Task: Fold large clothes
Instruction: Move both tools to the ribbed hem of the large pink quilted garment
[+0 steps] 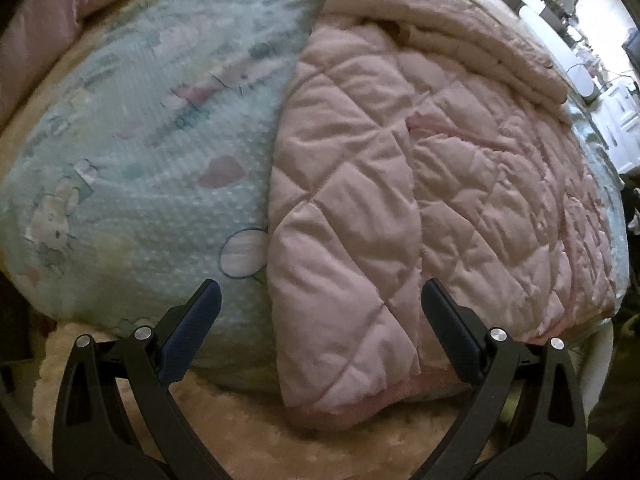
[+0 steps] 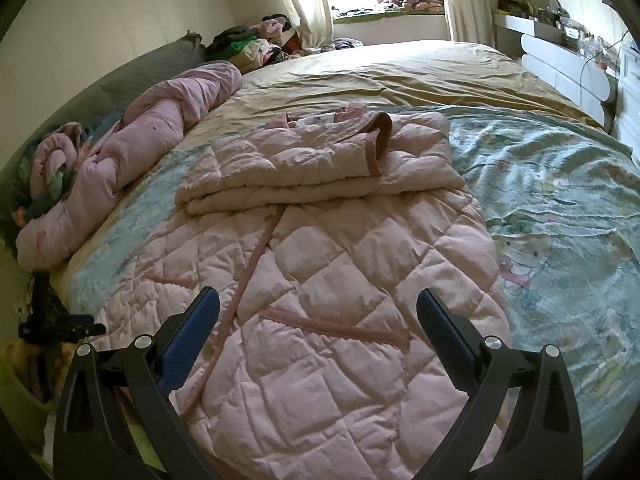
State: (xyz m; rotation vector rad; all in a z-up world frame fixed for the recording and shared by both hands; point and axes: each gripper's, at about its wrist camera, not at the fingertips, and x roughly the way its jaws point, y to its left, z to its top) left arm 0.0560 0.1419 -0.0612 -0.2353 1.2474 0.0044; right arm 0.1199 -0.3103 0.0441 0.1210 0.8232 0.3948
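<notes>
The pink quilted coat [image 2: 320, 280] lies spread on the bed [image 2: 400, 68], over a pale blue printed blanket [image 2: 560, 208]. Its upper part, collar and sleeves included, is already turned down onto the body in a thick folded band [image 2: 320, 168] across the middle, so the fold looks begun but not finished: the long lower body remains flat and open, and at least one more fold seems to be left.

The left gripper [image 1: 320, 336] hovers at the near edge of the bed, its fingers wide apart and holding nothing; the coat's lower corner [image 1: 344, 320] sits between and just beyond them, not touched. The right gripper [image 2: 318, 340] hangs above the coat's lower body, fingers likewise spread and empty, with the fabric directly below and ahead of them.

A crumpled pink duvet [image 2: 120, 160] lies apart along the headboard side.
</notes>
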